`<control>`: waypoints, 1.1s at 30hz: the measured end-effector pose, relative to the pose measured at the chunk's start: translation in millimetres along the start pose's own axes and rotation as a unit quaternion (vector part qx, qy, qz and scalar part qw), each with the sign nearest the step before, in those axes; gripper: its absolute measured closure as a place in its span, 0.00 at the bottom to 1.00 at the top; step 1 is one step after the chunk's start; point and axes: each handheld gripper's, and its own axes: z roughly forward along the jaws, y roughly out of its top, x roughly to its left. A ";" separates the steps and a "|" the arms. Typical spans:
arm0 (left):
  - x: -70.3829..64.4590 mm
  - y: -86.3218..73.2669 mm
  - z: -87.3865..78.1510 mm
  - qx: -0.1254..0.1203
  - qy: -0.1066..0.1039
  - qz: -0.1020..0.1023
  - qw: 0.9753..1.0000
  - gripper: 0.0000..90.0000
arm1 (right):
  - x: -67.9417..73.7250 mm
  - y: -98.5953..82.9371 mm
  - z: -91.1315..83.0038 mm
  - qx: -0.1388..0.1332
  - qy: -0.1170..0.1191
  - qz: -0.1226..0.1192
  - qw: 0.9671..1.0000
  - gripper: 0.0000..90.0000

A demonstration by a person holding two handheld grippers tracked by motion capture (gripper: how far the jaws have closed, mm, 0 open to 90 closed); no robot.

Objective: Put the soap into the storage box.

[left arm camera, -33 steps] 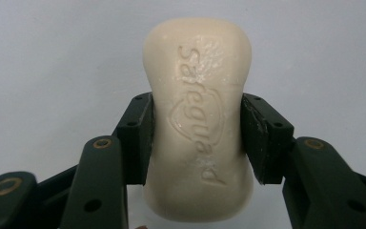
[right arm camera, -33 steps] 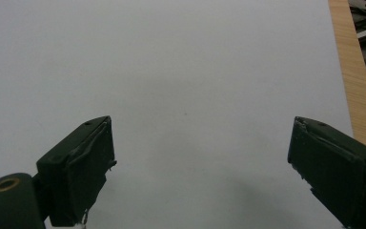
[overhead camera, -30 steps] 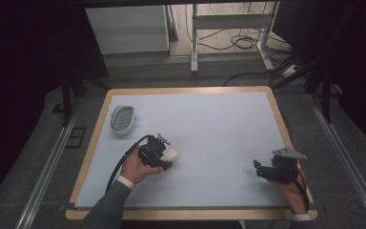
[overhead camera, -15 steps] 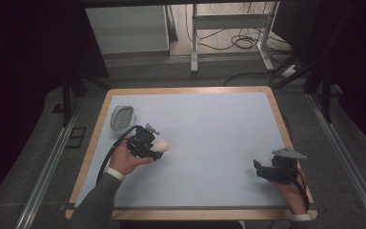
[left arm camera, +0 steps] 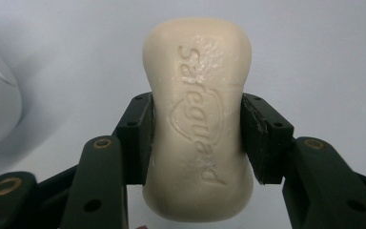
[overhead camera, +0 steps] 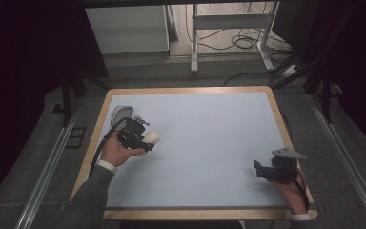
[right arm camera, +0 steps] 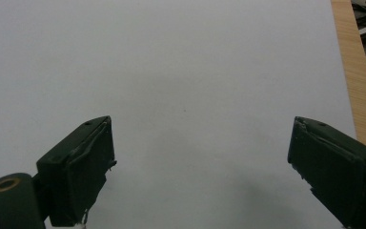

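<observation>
Left gripper (left arm camera: 198,138) clamps the soap bar (left arm camera: 198,119) across its waist, long axis along the jaws; soap dish (overhead camera: 122,113) just beyond. Right gripper (right arm camera: 200,167) wide, empty, well apart.

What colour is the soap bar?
Cream soap bar, embossed "Safeguard"; clearest in the left gripper view.

Left claw (left arm camera: 195,138) clamped tight, right claw (right arm camera: 200,176) spread wide, both held low
</observation>
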 end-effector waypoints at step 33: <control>63.3 14.4 -15.1 0.007 0.045 -0.049 0.998 0.55 | -1.0 0.5 -0.7 0.000 0.000 0.003 1.000 0.09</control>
